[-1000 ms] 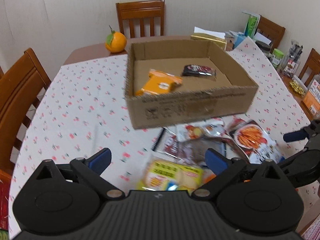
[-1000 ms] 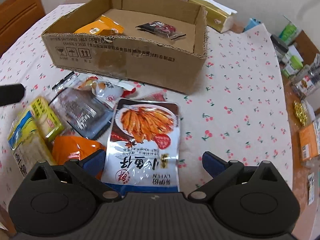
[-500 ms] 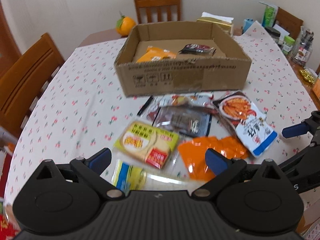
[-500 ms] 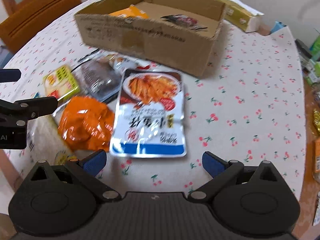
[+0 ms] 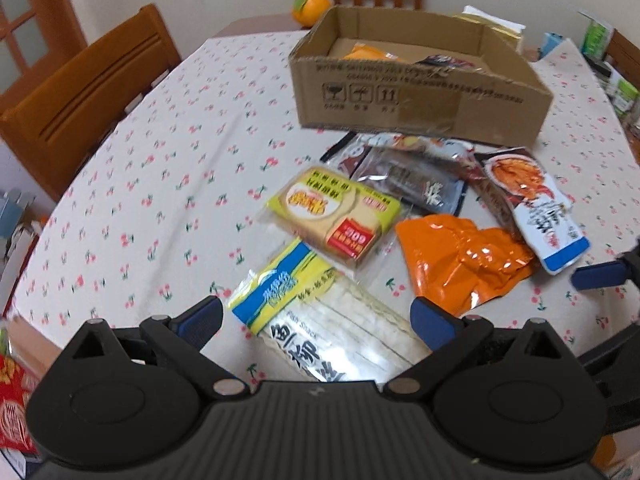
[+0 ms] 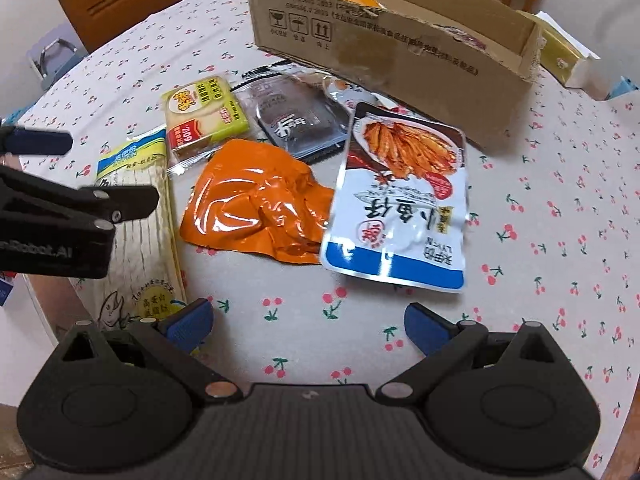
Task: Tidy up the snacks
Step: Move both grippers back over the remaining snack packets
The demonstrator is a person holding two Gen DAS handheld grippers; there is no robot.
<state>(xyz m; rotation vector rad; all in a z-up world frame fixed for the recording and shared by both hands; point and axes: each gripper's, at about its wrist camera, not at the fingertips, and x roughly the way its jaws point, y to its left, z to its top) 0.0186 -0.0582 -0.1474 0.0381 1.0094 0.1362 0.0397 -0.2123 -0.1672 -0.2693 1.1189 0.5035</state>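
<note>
A cardboard box [image 5: 420,98] [image 6: 384,48] stands at the far side of the table, holding an orange pack [image 5: 366,51] and a dark pack [image 5: 450,61]. In front of it lie loose snacks: a yellow cracker pack [image 5: 340,214] [image 6: 202,114], a long clear fish-snack pack [image 5: 320,320] [image 6: 136,216], an orange foil pouch [image 5: 464,260] [image 6: 256,204], a dark jerky pack [image 5: 416,184] [image 6: 298,120] and a white-blue fish pouch [image 5: 532,208] [image 6: 404,196]. My left gripper [image 5: 316,318] is open over the long pack. My right gripper [image 6: 308,320] is open, near the fish pouch's near edge.
The table carries a cherry-print cloth [image 5: 160,184]. An orange fruit [image 5: 310,8] sits behind the box. Wooden chairs [image 5: 88,92] stand at the left and far side. Boxes and jars [image 5: 612,80] crowd the right edge; a tissue pack [image 6: 564,60] lies beside the box.
Both grippers have pulled back from the box toward the table's near edge and stayed open. The loose snacks now show fully; the long fish-snack pack has come between my left fingers.
</note>
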